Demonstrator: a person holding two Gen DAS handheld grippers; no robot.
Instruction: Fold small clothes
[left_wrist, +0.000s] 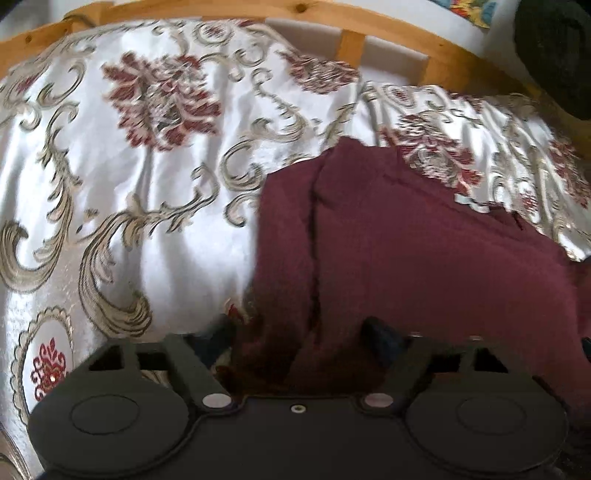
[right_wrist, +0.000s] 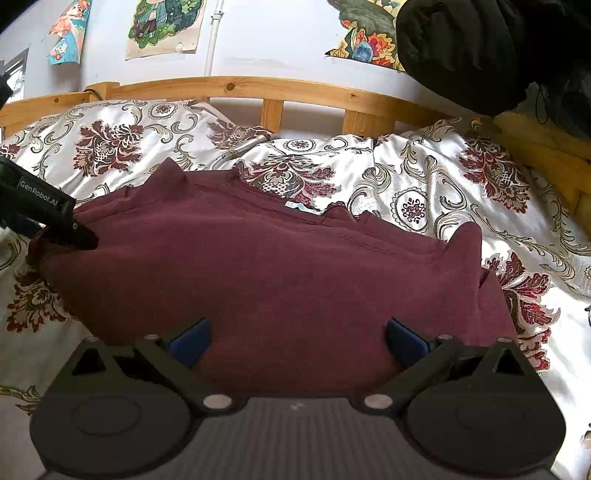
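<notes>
A maroon garment (right_wrist: 266, 280) is spread over the bed, on a satin bedspread (right_wrist: 424, 177) patterned with dark red flowers and grey scrolls; its far hem runs toward the wooden bed rail (right_wrist: 258, 88) and its near part reaches under the right gripper. A small pale label (right_wrist: 297, 205) is seen at the garment's far edge. The left gripper (left_wrist: 299, 332) is met at the garment's left edge, where bunched cloth is gathered between its jaws; in the right wrist view its dark finger (right_wrist: 83, 238) is pressed into the fabric at that edge, and the jaws appear closed on the cloth, though the left fingertip is blurred. The right gripper (right_wrist: 297, 338) is held over the near middle of the garment with its jaws spread wide, the blue pads (right_wrist: 190, 341) lying well apart above the cloth and nothing being gripped between them. Beyond the rail, posters (right_wrist: 162, 26) are fixed to a white wall, and a black bundle (right_wrist: 461, 51) is seen at the upper right.
</notes>
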